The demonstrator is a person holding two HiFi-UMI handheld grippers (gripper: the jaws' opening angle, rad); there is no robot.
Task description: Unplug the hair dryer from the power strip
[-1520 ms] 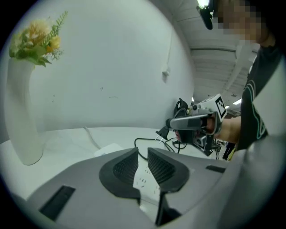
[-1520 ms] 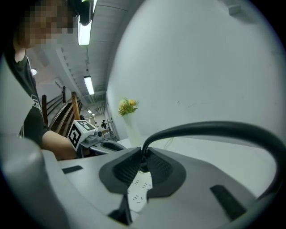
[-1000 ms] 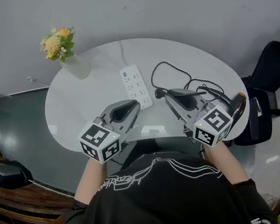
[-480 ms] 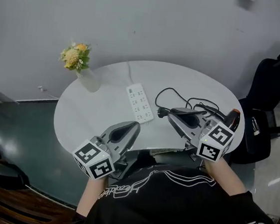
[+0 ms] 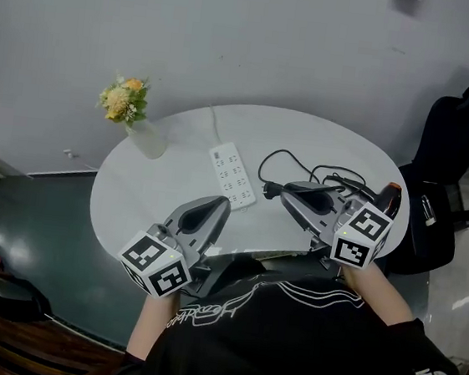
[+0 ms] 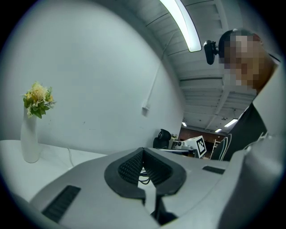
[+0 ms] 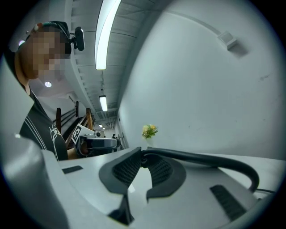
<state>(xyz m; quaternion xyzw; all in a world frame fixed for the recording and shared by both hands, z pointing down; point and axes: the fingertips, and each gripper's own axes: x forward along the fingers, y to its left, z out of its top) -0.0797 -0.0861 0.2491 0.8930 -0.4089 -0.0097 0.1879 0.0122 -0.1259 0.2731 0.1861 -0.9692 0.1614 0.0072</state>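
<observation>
A white vase (image 5: 149, 142) of yellow flowers (image 5: 123, 99) stands at the white table's (image 5: 167, 187) far left edge. A black office chair (image 5: 463, 141) sits by its right side.

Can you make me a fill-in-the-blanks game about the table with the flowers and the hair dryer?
1. The yellow flowers stand in a tall white ____.
2. The long black ____ that runs to the black and orange hair dryer is pinched in the right tool.
3. The left tool is shut and holds ____.
4. The white power strip lies on the white oval ____.
Missing words: vase, cord, nothing, table.
</observation>
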